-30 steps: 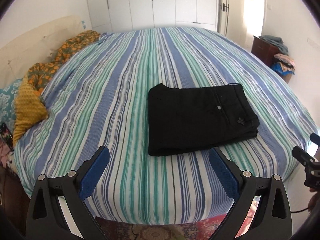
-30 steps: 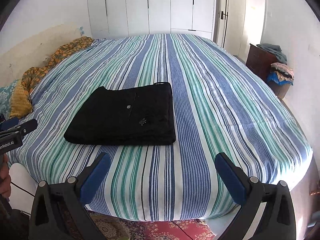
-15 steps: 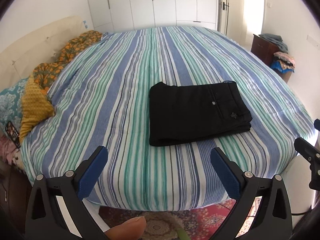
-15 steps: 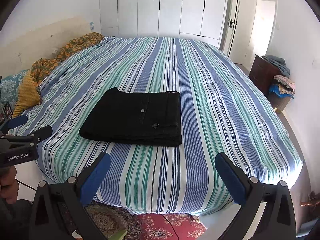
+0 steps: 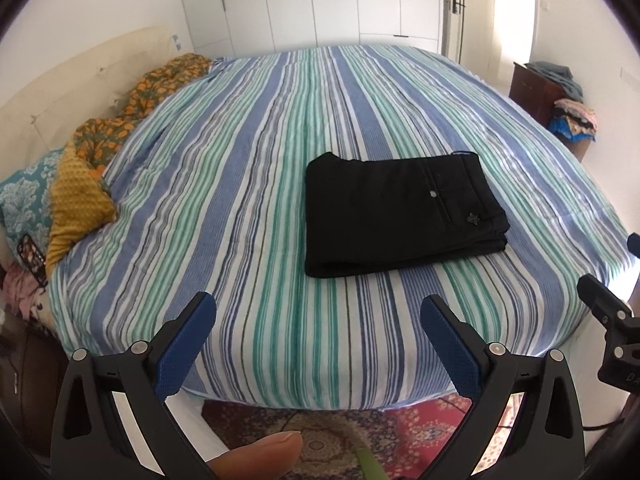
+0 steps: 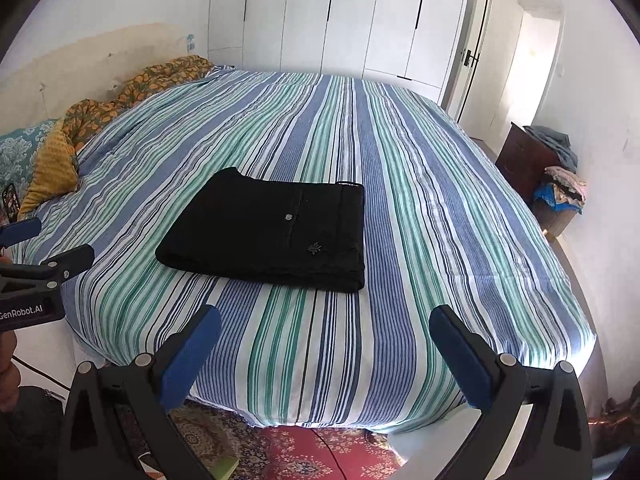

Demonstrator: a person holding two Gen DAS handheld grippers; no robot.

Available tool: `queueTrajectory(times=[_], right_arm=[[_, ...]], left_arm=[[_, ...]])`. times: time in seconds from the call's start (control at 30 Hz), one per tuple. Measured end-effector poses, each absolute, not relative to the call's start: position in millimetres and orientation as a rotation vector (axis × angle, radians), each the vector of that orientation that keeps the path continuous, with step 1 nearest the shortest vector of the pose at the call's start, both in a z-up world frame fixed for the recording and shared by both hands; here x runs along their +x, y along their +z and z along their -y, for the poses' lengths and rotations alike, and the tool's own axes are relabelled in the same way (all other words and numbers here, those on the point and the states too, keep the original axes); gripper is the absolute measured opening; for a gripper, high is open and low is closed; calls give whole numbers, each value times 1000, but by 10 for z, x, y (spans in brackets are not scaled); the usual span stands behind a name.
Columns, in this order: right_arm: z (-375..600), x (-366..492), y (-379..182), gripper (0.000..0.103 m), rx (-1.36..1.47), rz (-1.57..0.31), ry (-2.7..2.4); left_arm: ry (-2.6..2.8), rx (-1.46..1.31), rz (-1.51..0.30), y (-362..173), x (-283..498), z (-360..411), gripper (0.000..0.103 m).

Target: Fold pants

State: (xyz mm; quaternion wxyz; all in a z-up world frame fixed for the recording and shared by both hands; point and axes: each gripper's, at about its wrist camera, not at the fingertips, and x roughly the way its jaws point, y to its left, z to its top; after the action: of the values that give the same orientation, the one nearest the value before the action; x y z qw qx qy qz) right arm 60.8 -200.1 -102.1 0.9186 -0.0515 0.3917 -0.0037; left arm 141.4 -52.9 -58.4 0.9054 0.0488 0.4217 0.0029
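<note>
Black pants [image 5: 400, 212] lie folded into a flat rectangle on the striped bedspread [image 5: 248, 184], waistband and a small button facing up. In the right wrist view the same pants [image 6: 272, 232] sit left of centre on the striped bedspread [image 6: 432, 208]. My left gripper [image 5: 318, 312] is open and empty, held off the near edge of the bed, well short of the pants. My right gripper [image 6: 325, 326] is open and empty too, over the bed's near edge. Each gripper shows at the side of the other's view: the right one [image 5: 612, 320], the left one [image 6: 36, 264].
Orange and yellow bedding [image 5: 100, 152] and a teal pillow [image 5: 24, 196] lie along the bed's left side. A dark cabinet with piled clothes [image 6: 552, 168] stands at the right wall. White wardrobes [image 6: 340, 16] stand behind the bed. A patterned rug [image 6: 312, 456] covers the floor below.
Both grippers have drawn back and risen from the bed, so the pants look smaller and the rug shows. The pants have not moved. A fingertip has entered the left view's bottom edge.
</note>
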Motion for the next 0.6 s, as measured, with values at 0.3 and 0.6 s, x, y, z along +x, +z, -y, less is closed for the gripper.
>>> queueTrajectory(times=[0.3, 0.6], right_arm=[[1979, 621, -1035, 103, -117, -804, -12], [1968, 631, -1097, 103, -106, -824, 2]], left_arm=[[5, 75, -886, -598, 1430, 499, 102], [-10, 82, -885, -616, 1416, 516, 101]])
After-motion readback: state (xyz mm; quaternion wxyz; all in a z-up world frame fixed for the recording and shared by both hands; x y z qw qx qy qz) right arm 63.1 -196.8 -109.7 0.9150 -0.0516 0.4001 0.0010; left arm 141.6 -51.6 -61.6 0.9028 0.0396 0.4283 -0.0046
